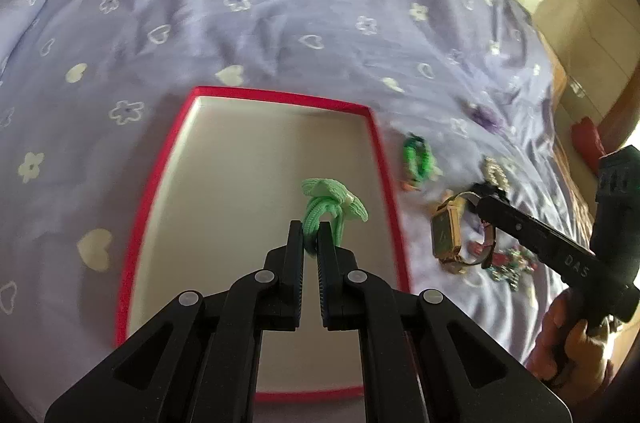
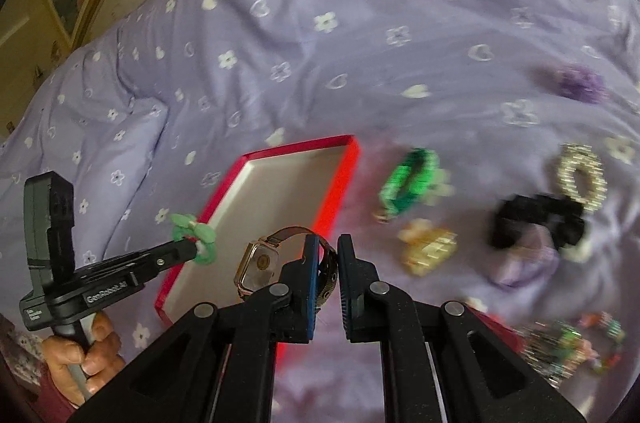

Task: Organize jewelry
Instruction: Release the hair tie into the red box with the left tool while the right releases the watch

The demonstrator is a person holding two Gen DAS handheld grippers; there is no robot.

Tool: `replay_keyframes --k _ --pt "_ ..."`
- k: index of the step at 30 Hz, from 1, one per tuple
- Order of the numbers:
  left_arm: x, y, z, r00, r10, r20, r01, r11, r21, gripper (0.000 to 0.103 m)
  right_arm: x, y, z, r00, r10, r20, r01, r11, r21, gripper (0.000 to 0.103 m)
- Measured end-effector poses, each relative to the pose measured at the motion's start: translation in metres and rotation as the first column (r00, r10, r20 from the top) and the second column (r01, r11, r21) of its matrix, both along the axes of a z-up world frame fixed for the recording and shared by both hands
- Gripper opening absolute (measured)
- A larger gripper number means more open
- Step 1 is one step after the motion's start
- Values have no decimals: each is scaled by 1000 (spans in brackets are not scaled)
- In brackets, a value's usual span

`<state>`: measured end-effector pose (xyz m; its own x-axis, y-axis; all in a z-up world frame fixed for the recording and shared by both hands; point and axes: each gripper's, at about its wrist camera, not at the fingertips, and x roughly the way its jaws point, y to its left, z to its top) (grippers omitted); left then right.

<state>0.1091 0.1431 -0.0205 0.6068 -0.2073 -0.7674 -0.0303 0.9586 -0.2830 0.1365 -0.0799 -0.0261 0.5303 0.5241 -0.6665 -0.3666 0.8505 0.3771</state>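
Note:
My left gripper (image 1: 311, 235) is shut on a light green hair tie with a bow (image 1: 332, 205) and holds it above the red-rimmed tray (image 1: 376, 143). It also shows in the right wrist view (image 2: 194, 243), over the tray's (image 2: 340, 179) left rim. My right gripper (image 2: 329, 251) is shut on the strap of a gold square wristwatch (image 2: 258, 265), held in the air just right of the tray. The watch (image 1: 448, 235) hangs from that gripper (image 1: 486, 193) in the left wrist view.
On the lilac flowered bedspread (image 2: 320, 63) right of the tray lie a bright green bracelet (image 2: 408, 181), a gold hair clip (image 2: 430, 251), a black scrunchie (image 2: 538, 219), a rhinestone hoop (image 2: 580, 177), a purple scrunchie (image 2: 580, 83) and a beaded tangle (image 2: 568, 347).

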Motion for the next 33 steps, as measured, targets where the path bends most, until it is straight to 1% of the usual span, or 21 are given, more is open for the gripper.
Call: replay_keyframes --k 6,10,16,23,27,30,33 --pt "24 26 -13 999 30 -36 -30 1000 7 5 27 44 -13 998 52 -33 -52 999 5 9" --pt "42 38 -24 997 36 -62 -36 999 2 5 48 70 -25 995 77 -61 -79 997 -21 9" --pt "66 54 -43 992 54 -114 -57 998 -22 5 69 93 -43 990 103 -98 -111 991 -76 9" --pt "76 59 -61 985 59 -164 -65 998 -28 5 75 108 -59 985 126 -122 -143 979 -146 9" --pt "76 60 -67 982 68 -177 -72 997 -18 6 76 111 -61 984 130 -117 -150 973 -174 8" --pt "75 62 -69 980 77 -182 -81 997 -14 9 76 113 -62 985 133 -114 -152 970 -188 8" --pt "74 63 -70 978 88 -190 -89 996 -1 15 76 114 -63 984 134 -117 -155 968 -196 8"
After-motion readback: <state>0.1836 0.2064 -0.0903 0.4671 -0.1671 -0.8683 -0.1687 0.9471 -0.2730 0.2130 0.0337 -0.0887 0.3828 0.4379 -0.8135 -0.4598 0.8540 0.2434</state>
